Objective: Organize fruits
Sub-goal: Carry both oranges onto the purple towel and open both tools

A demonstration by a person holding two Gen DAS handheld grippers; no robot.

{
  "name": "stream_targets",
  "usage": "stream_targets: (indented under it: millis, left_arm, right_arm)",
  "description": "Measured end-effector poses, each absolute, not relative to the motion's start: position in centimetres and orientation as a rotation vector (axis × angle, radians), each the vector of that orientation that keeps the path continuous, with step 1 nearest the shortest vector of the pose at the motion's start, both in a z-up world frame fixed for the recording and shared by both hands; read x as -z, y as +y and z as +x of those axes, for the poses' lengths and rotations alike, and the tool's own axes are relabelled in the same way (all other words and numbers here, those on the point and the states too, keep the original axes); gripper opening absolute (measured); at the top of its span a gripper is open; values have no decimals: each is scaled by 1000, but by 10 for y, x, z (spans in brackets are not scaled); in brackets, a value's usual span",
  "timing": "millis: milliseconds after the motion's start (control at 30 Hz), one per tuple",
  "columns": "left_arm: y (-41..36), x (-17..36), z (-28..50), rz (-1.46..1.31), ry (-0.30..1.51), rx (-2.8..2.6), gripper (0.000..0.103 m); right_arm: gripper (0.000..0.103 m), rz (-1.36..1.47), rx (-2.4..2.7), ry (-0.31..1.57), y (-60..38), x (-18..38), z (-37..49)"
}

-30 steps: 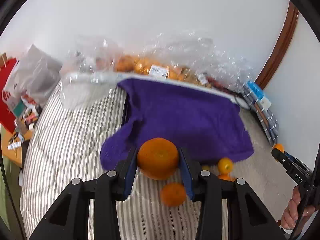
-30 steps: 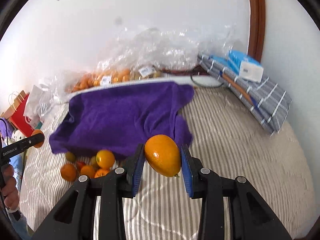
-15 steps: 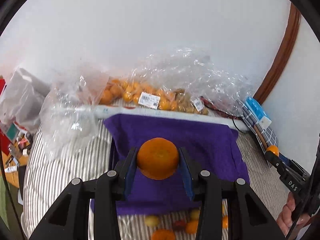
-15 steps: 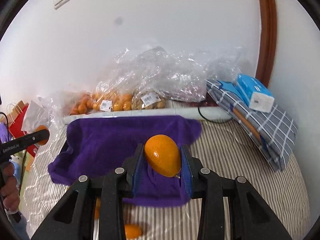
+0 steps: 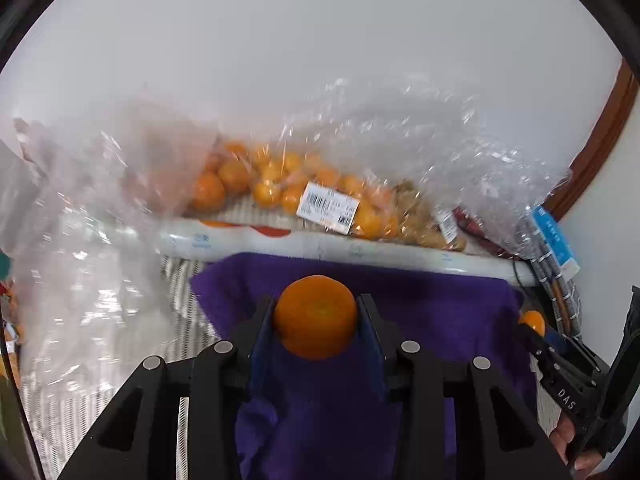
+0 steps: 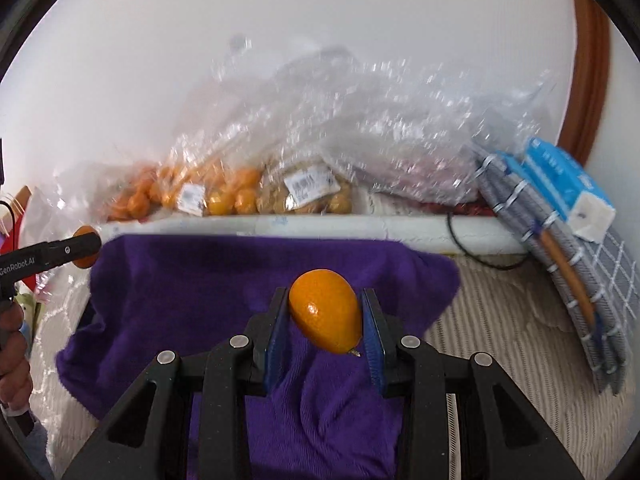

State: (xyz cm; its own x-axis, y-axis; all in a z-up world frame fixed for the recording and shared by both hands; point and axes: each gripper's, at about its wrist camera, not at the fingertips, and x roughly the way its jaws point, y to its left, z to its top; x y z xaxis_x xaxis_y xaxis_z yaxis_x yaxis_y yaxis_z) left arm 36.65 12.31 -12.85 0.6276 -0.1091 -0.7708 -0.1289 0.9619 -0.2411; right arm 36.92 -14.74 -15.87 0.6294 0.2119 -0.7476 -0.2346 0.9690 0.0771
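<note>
My left gripper (image 5: 316, 316) is shut on a round orange mandarin (image 5: 315, 316) and holds it above the purple towel (image 5: 432, 308). My right gripper (image 6: 326, 312) is shut on a smooth oval orange fruit (image 6: 326, 314), also above the purple towel (image 6: 180, 280). The right gripper with its fruit shows at the right edge of the left wrist view (image 5: 534, 322). The left gripper shows at the left edge of the right wrist view (image 6: 82, 246). Clear plastic bags of oranges (image 5: 280, 184) lie behind the towel against the wall; they also show in the right wrist view (image 6: 224, 196).
A white roll (image 6: 360, 226) lies along the towel's far edge. A folded grey checked cloth with a blue box (image 6: 568, 184) leans at the right. Crumpled clear plastic (image 5: 80, 248) sits at the left. The bed has a striped cover (image 6: 500, 320).
Both grippers have moved forward over the towel toward the bags at the wall, each still holding its fruit. The loose fruits on the bed have dropped out of view.
</note>
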Motion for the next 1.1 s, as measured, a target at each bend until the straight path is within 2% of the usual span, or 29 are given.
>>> stream_targets:
  millis: [300,700,767,833,1000,1100]
  left_arm:
    - [110,164,379,-248,976,-1,39]
    - [103,180,381,-215,1030,-27,39]
    - [103,183,382,-219,1045,-24,39]
    - [102,185,384,-227,1057,-22,39]
    - [100,180,382,-227,1055,-14,39]
    - [98,170,378,-214,1028,-17,45]
  right_arm:
    - [35,-73,-247,936,-139,198,384]
    - [36,-46,-231,979,-142,210,387]
    - [45,-47,-232,979,-143,206,385]
    - [50,-55,-234,966,-143,201,382]
    - [50,-61,-219,922,-145,182,372]
    - [50,-31,-220,906,-148,171,362]
